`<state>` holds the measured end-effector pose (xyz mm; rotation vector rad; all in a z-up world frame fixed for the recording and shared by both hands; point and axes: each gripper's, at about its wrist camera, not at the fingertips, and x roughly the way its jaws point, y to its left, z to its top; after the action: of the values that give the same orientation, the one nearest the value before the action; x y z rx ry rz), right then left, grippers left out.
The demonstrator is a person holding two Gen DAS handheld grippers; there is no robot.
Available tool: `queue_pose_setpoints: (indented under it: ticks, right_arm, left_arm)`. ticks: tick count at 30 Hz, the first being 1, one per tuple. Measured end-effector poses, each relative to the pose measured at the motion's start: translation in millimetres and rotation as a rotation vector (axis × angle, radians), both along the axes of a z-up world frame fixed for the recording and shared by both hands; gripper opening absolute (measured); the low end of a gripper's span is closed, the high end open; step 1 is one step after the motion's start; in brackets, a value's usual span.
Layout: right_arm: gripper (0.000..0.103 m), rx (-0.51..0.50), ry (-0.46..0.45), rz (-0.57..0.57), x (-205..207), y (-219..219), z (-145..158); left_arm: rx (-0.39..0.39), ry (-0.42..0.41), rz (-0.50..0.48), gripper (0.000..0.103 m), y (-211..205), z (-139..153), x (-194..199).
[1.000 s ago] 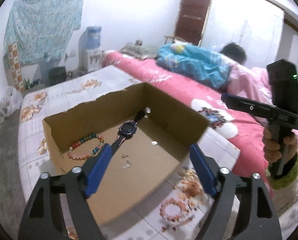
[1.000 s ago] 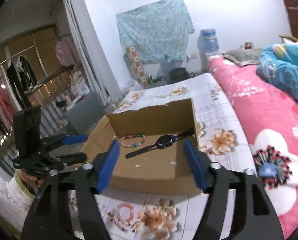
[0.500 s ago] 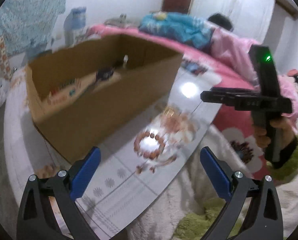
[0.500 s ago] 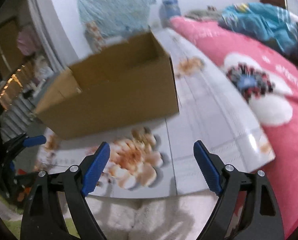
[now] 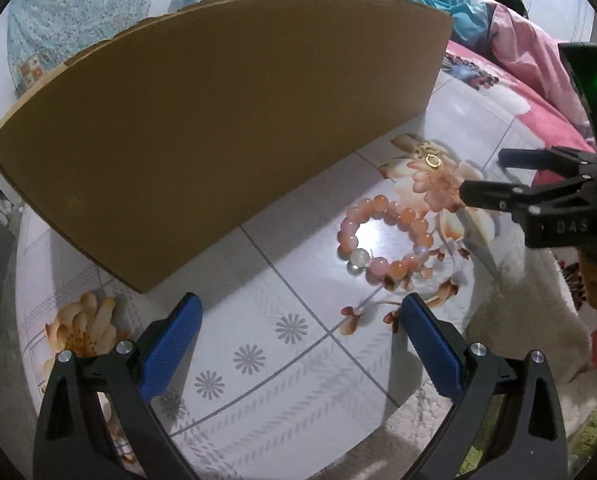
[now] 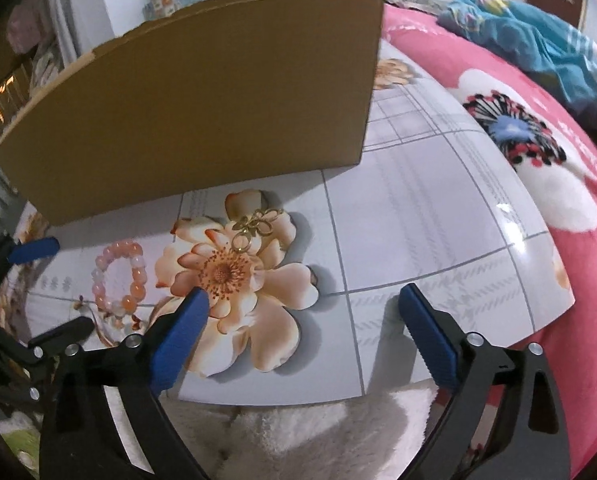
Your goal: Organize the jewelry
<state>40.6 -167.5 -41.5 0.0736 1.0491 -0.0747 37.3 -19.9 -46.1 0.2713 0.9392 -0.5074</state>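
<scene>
Nearest to both cameras is the rounded near edge of the table (image 6: 438, 220), a glossy white top printed with grey tile lines and large peach flowers, and under this edge lies a white fluffy fabric (image 6: 298, 432). The left gripper (image 5: 300, 338) hangs over this edge with its blue ribbed pads spread wide and nothing between them; the tabletop under it is bare. The right gripper (image 6: 302, 318) is opening its jaws, already wide, also with nothing between them, and its left pad is over a petal of the printed flower. Taking the cardboard box (image 5: 218, 128) as landmark: the bead bracelet (image 5: 386, 242), a ring of smooth round pink and orange beads with one clear bead, lies flat on the table in front of the box's near wall, towards its right end, apart from the wall. Just beyond the bracelet, and nearer to the box's right corner, lies a small gold ornament (image 6: 256, 224) of thin metal loops with a ring on it, on the printed flower. The box wall is plain brown, matte and tall, and it hides the inside of the box from both cameras. To the right of the box the tabletop is open up to its edge. Beyond that edge is a pink bedcover (image 6: 538, 160) with a flower print, and a crumpled blue blanket (image 6: 530, 36) lies on it farther back.
</scene>
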Motion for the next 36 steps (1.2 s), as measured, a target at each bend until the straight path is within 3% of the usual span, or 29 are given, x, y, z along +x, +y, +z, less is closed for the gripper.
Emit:
queue_pose_setpoints:
  ticks: [2, 36]
  right_arm:
    - [0.095, -0.033, 0.004, 0.012, 1, 5, -2]
    - [0.095, -0.016, 0.073, 0.039, 12, 3, 0]
  left_arm:
    - [0.0, 0.001, 0.009, 0.098, 1, -1, 0]
    - [0.015, 0.015, 0.052, 0.099, -4, -2, 3]
